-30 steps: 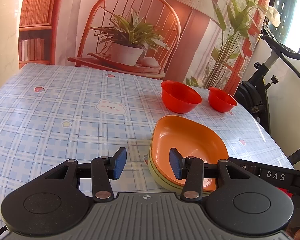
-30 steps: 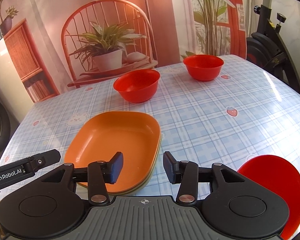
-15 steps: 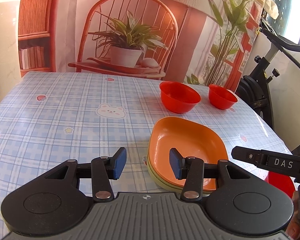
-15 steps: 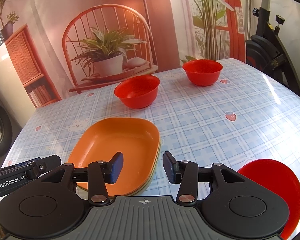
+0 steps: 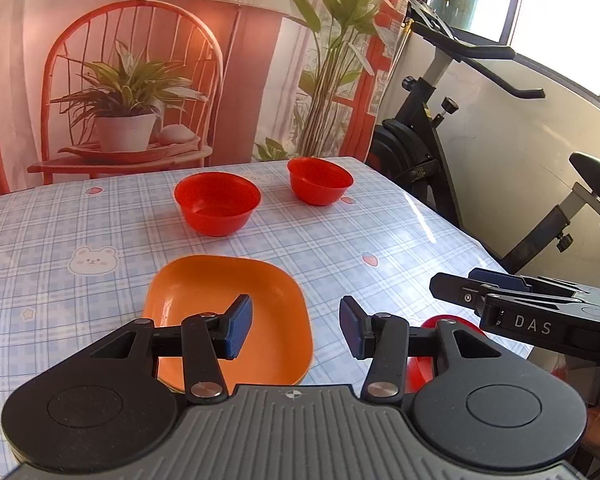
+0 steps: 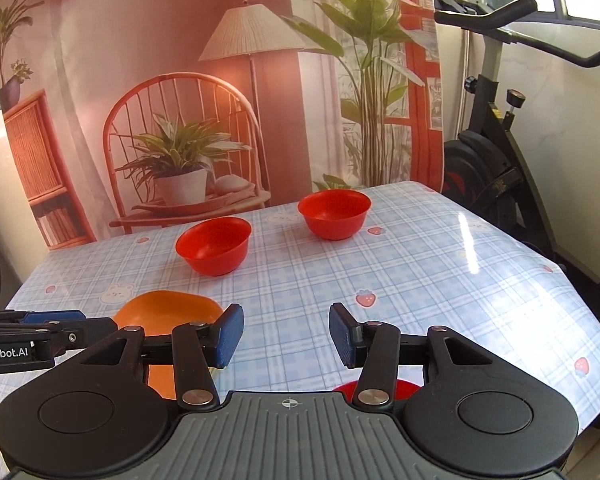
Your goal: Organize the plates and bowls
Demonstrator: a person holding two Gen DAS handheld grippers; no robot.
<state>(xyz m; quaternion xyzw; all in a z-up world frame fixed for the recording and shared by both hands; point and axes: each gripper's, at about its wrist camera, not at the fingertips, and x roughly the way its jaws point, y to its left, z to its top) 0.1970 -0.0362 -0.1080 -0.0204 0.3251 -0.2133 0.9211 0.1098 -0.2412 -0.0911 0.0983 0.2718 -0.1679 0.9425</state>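
An orange plate (image 5: pixel 228 312) tops a small stack on the checked table, just ahead of my left gripper (image 5: pixel 296 330), which is open and holds nothing. Two red bowls stand apart farther back: the nearer one (image 5: pixel 218 204) and the far one (image 5: pixel 320 180). A red plate (image 5: pixel 420 360) lies at the table's near right edge, mostly hidden by the gripper body. My right gripper (image 6: pixel 286 336) hovers over bare tablecloth, its jaws opening with nothing between them. From the right wrist I see the orange plate (image 6: pixel 168 312), both bowls (image 6: pixel 214 244) (image 6: pixel 334 214) and a sliver of the red plate (image 6: pixel 396 386).
The table (image 6: pixel 440 280) ends at the right beside an exercise bike (image 5: pixel 440 152). A printed backdrop with a chair and plant hangs behind the table. The other gripper shows at the right of the left wrist view (image 5: pixel 540 316) and at the left of the right wrist view (image 6: pixel 32 340).
Both grippers have risen and drawn back from the orange plate, swinging right so the bowls sit more central. The right gripper's jaws have widened.
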